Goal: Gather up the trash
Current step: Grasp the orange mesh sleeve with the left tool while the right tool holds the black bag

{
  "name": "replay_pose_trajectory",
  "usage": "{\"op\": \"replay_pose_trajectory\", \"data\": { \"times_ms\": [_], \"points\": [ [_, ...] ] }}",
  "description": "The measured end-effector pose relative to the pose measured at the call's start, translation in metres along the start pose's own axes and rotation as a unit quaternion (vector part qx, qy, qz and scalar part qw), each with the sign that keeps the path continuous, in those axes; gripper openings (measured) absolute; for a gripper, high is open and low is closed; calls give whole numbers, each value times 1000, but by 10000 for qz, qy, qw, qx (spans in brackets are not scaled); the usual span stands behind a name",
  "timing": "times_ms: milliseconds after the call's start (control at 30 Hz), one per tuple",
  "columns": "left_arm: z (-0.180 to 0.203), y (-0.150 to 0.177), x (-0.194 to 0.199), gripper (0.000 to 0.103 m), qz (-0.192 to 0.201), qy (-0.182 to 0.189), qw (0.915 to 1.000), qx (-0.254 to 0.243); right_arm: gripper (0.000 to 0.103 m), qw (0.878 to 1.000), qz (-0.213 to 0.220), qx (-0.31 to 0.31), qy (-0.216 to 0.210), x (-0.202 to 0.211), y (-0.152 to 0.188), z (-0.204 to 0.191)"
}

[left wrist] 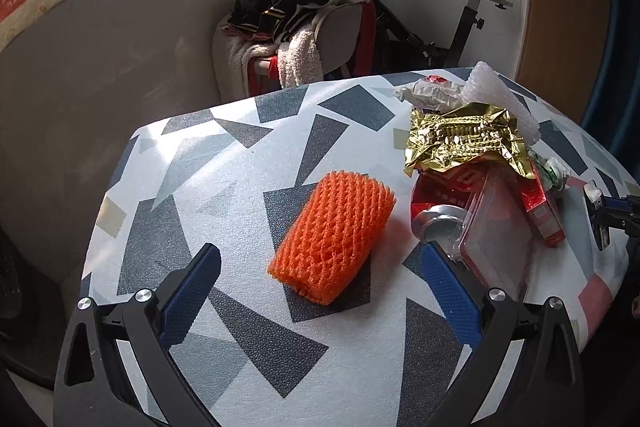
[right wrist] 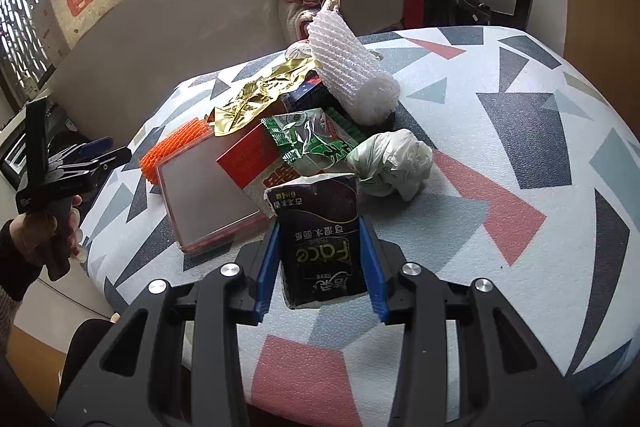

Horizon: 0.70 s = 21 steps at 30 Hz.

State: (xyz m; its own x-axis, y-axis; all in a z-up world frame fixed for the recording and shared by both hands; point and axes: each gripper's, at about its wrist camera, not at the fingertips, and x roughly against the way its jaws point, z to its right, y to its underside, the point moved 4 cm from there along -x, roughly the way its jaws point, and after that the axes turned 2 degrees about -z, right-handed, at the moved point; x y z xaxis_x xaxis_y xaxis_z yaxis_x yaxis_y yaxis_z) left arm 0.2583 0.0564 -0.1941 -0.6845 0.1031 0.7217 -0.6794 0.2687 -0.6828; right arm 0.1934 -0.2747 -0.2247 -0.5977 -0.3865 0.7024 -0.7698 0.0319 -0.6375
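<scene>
My left gripper is open, its fingers either side of an orange foam net sleeve lying on the patterned table. My right gripper is shut on a black tissue packet, held just above the table. A trash pile lies beyond: gold foil wrapper, crushed can, clear plastic box, red carton, green snack wrapper, white foam net, crumpled white bag. The left gripper also shows in the right wrist view, held by a hand.
The round table has a geometric cloth. Behind it stand a chair heaped with clothes and an exercise bike below a window. The table edge drops off at the left and front.
</scene>
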Motion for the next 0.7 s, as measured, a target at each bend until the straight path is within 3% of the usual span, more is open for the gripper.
{"op": "replay_pose_trajectory", "data": {
  "times_ms": [100, 233, 267, 333, 400, 500, 700],
  "points": [
    [-3, -13, -27, 97, -57, -166, 9997, -174, 40, 10000, 52, -12, -20, 3, -3, 1],
    [1, -14, -60, 96, -383, -89, 9989, -266, 40, 10000, 42, 35, 64, 6, -2, 2],
    [2, -12, -66, 88, -490, -10, 9986, -219, 40, 9999, 20, 39, 92, 6, -2, 3],
    [2, -4, -78, 55, -699, 56, 9975, -84, 40, 9999, -7, 29, 155, 6, -1, 6],
    [-4, -1, -76, 31, -563, 72, 9981, 258, 40, 9999, 12, -6, 169, 8, -1, 7],
    [-12, 2, -70, 21, -563, 184, 9967, 562, 40, 9998, 72, 18, 181, 13, -2, 5],
    [-23, 9, -36, 19, -340, 272, 9956, 831, 40, 9996, 181, 94, 171, 22, -1, -5]
  ]
}}
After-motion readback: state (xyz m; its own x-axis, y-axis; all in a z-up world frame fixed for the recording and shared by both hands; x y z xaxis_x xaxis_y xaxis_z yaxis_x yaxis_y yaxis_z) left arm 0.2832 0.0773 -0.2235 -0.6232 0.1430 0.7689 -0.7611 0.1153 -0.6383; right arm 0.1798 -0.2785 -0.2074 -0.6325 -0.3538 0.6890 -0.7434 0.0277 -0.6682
